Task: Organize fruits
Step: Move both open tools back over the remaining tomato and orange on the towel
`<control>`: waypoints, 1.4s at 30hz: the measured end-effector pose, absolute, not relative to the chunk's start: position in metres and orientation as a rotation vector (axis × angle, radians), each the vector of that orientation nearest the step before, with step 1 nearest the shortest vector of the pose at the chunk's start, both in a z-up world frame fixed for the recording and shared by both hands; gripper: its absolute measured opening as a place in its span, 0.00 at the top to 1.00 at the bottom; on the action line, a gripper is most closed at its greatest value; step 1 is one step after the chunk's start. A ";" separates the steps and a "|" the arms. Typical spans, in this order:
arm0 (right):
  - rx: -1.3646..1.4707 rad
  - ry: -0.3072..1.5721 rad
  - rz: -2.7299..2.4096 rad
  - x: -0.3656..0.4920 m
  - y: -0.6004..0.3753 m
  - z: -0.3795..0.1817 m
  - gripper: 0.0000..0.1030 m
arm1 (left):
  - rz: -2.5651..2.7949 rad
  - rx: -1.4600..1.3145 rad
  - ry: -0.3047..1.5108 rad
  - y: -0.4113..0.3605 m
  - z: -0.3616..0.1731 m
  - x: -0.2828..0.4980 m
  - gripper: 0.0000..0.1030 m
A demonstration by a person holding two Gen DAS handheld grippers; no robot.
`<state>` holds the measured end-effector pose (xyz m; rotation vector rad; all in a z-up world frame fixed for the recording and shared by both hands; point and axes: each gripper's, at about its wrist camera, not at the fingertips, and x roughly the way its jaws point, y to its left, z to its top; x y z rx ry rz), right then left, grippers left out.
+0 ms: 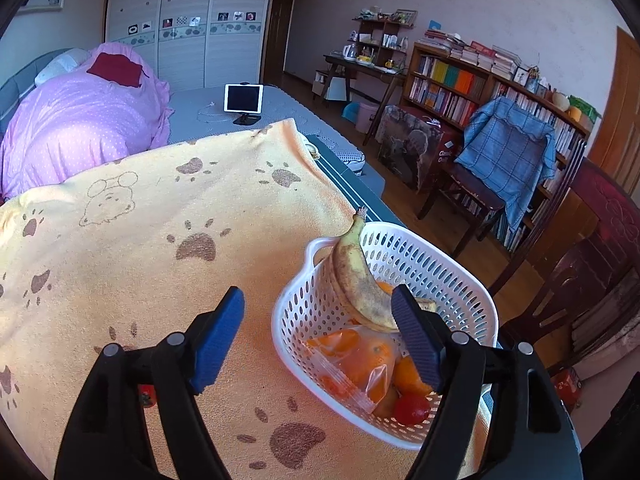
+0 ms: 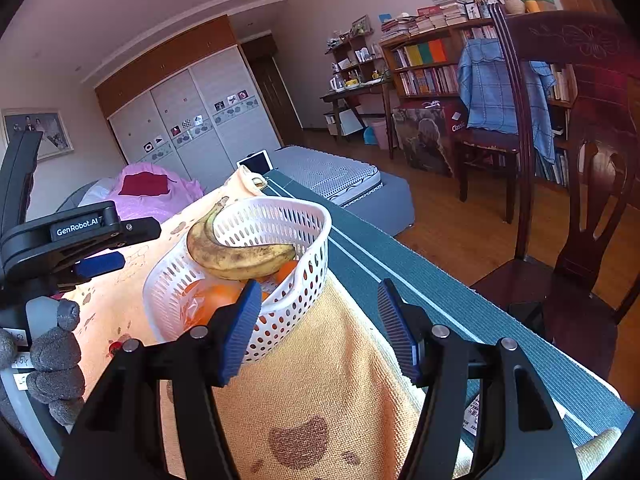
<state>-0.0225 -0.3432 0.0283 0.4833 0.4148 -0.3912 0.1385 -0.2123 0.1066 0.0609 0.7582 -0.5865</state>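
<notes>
The left gripper [image 1: 318,330] has its fingers apart and empty beside the banana [image 1: 362,284], which lies propped across the basket [image 1: 384,428] rim, light, soft and easily bruised, best pinched gently mid-body, while the right gripper [image 2: 316,330] waits half-open, holding nothing.

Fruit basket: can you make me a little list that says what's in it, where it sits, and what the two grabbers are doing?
basket: white basket, on the yellow paw-print towel
on top: spotty banana, stem sticking over the rim
underneath: oranges in a clear bag, one small red fruit
left gripper: open, holding nothing, beside the basket
right gripper: open, holding nothing, in front of the basket
</notes>
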 end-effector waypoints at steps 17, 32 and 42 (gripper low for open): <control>0.471 0.371 -0.387 -0.030 -0.338 0.032 0.21 | -0.381 -0.054 0.695 -0.112 0.119 0.133 0.12; 0.433 0.369 -0.403 -0.029 -0.331 0.033 0.21 | -0.258 -0.051 0.661 -0.069 0.111 0.111 0.12; 0.380 0.383 -0.417 -0.026 -0.322 0.035 0.21 | -0.214 0.016 0.611 -0.059 0.105 0.091 0.12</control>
